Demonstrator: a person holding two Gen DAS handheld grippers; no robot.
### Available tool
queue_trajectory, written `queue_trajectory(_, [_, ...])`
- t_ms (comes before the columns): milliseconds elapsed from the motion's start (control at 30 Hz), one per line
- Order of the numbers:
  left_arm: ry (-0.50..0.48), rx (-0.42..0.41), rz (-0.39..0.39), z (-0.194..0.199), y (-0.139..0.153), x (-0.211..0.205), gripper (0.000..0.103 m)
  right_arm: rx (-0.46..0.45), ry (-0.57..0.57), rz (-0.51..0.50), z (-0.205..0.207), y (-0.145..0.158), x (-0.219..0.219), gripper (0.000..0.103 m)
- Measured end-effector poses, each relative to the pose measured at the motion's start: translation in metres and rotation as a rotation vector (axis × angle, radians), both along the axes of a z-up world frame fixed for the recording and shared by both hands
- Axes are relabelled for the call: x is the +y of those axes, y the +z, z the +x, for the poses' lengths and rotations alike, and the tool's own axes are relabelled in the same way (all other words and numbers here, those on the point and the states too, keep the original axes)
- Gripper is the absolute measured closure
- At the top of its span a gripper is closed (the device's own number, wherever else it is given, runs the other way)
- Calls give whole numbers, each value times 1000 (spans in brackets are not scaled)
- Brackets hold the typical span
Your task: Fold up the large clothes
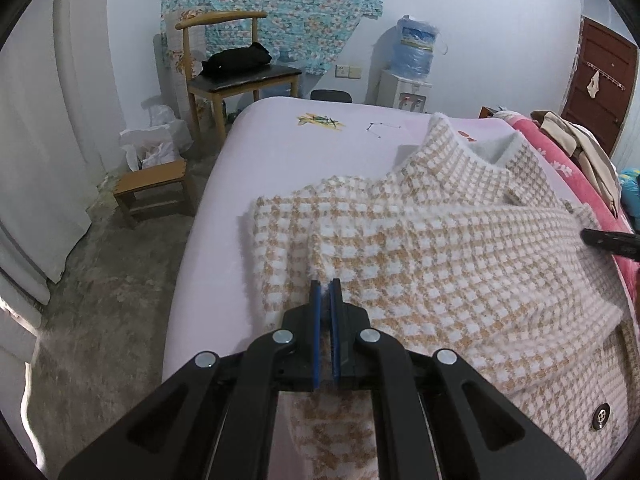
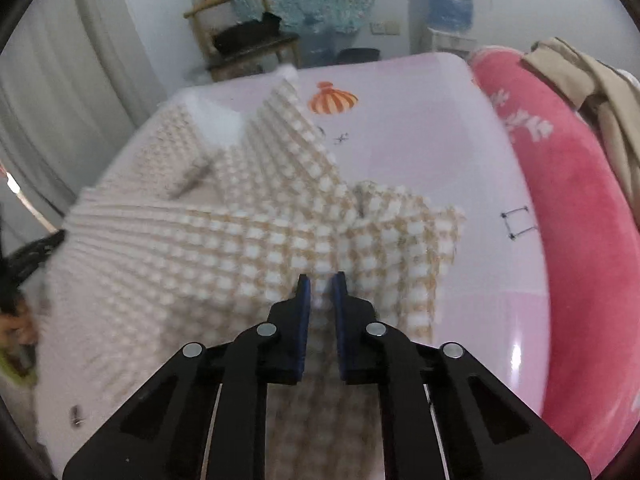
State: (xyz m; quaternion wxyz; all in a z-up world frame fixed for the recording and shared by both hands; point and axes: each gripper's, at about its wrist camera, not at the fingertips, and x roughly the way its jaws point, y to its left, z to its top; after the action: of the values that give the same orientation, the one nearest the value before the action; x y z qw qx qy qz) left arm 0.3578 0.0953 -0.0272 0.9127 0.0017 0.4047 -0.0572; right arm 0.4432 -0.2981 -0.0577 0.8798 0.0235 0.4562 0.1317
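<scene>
Jaws of left gripper [image 1: 325, 285] and right gripper [image 2: 322, 280] both clamped on fuzzy tan-and-white checked coat [image 1: 440, 248], spread partly folded across smooth pale pink bed [image 1: 256, 152].

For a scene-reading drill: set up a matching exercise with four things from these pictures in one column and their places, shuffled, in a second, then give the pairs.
Things:
1. checked coat
2. black bag
3. water bottle
4. low wooden stool

Places:
A. on the floor beside the bed
B. on top of the white dispenser
C. spread on the bed
D. on the chair seat

Pairs: 1-C, 2-D, 3-B, 4-A
</scene>
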Motion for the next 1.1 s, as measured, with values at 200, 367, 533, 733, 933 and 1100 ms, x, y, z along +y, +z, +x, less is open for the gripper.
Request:
queue_trajectory(200, [-11, 4, -7, -4, -1, 3, 98, 12, -43, 28, 7, 10, -2, 94])
queue_trajectory(367, [-16, -23, -86, -11, 13, 17, 94, -51, 21, 55, -14, 38, 13, 89])
queue_trajectory(533, [-92, -124, -78, -27, 37, 0, 94, -41, 224, 74, -27, 49, 63, 69])
queue_trajectory(733, [-135, 13, 22, 0, 9, -42, 94, 25, 336, -103, -20, 10, 133, 66])
queue_trajectory(933, [-110, 27, -28, 6, 3, -33, 91, 15, 273, -63, -15, 21, 126, 64])
queue_trajectory(1100, [-85, 40, 6, 12, -2, -27, 89, 6, 174, -174, 3, 6, 120, 60])
